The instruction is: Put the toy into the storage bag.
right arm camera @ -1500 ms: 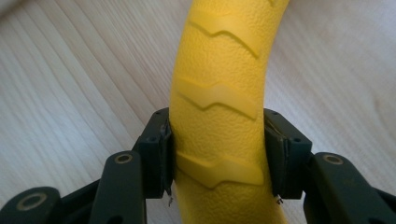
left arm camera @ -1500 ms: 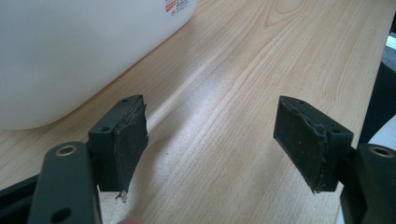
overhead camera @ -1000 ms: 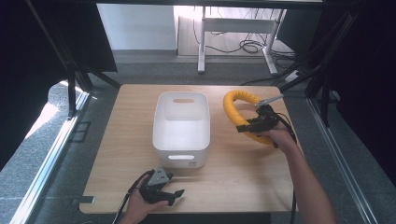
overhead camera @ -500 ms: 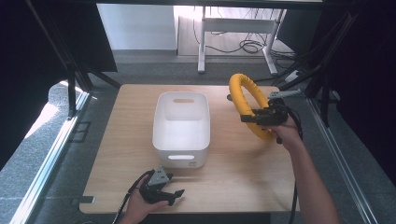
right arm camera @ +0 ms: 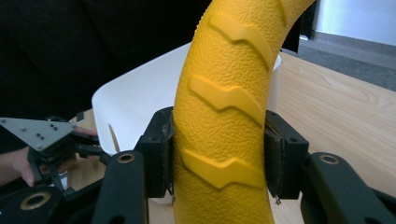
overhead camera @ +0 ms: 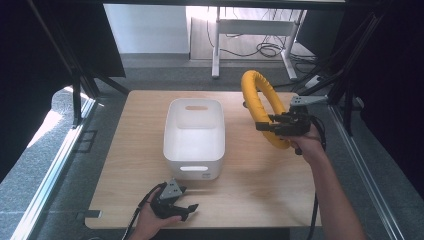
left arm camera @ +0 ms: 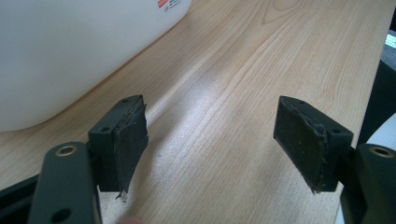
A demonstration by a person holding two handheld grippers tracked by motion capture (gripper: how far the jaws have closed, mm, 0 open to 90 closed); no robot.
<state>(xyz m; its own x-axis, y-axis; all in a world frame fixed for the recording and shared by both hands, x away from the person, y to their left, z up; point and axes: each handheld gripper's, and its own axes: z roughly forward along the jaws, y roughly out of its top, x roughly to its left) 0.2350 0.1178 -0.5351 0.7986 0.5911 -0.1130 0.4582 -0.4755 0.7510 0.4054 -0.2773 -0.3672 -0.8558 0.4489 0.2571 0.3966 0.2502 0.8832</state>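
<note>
- Pale wood makes up the table (overhead camera: 125, 165), which stands on grey flooring with dark frame posts at both sides and a desk with trailing cables behind it.
- Counted left to right: one gripper at the near left edge, one white bin in the middle, one yellow ring at the right, and one gripper holding that ring. That makes two grippers, one bin, one ring.
- At the near left, the left gripper (overhead camera: 186, 209) rests low at the table's front edge in the person's hand, just in front of the bin's near wall. In the left gripper view (left arm camera: 212, 147) its jaws stand wide apart with only bare wood between them; they hold nothing, and the bin's wall curves past at the upper left.
- The bin (overhead camera: 194, 150) sits in the middle of the table, open side up.
- At the right, the right gripper (overhead camera: 266, 127) is clamped on the ring (overhead camera: 260, 107); in the right gripper view (right arm camera: 218, 161) both pads press the ring's (right arm camera: 224, 98) ridged sides.
- The ring hangs upright in the air, off the table, just right of the bin.
- Compared with a second ago, the ring has risen from lying low on the table to standing higher and upright; the left gripper has kept its place.
</note>
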